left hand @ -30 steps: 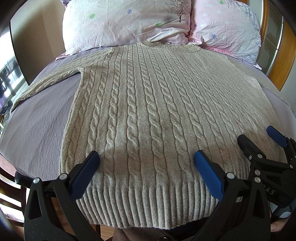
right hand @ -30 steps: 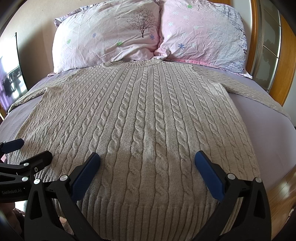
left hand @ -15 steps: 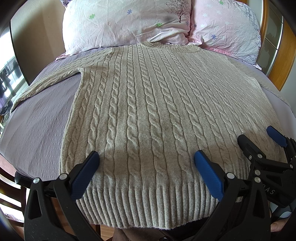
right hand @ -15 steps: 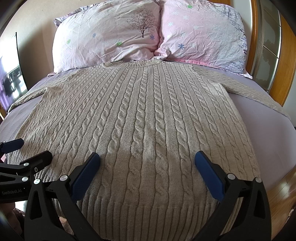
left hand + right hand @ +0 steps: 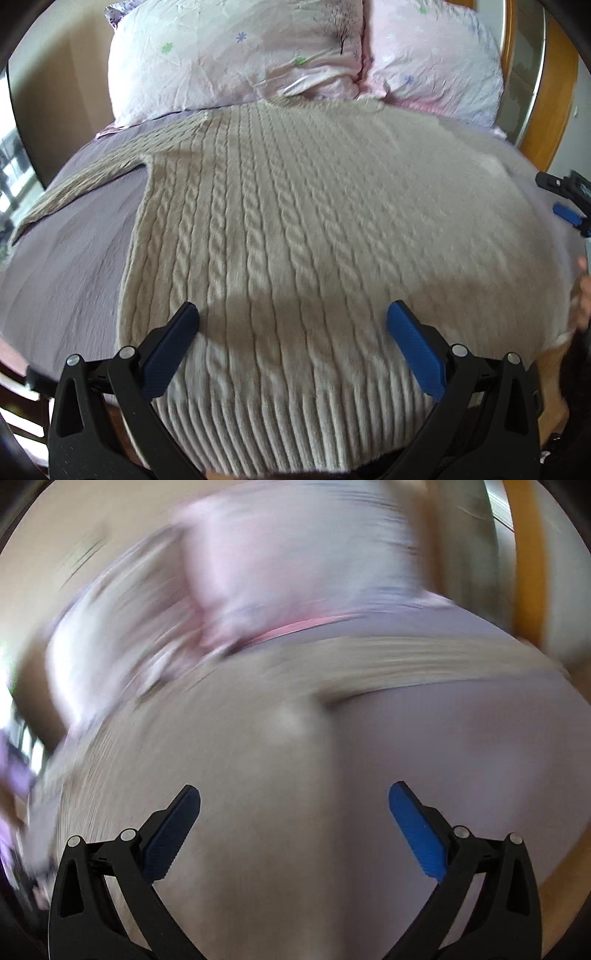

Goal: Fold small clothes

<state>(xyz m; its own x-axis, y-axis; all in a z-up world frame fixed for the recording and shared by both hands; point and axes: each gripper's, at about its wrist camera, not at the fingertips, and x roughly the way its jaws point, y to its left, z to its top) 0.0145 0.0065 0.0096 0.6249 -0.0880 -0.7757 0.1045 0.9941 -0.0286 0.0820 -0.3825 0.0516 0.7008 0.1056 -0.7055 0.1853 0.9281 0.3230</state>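
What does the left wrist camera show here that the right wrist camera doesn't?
Only the left wrist view shows the sweater's cable pattern, ribbed hem, its sleeve lying on the lilac sheet, the flowered pillows sharply, and the right gripper at the frame's edge.

Only the right wrist view, heavily blurred, shows the other sleeve stretching across the sheet.

Both show the sweater, pillows, sheet, and an open gripper with blue pads: left gripper, right one too.
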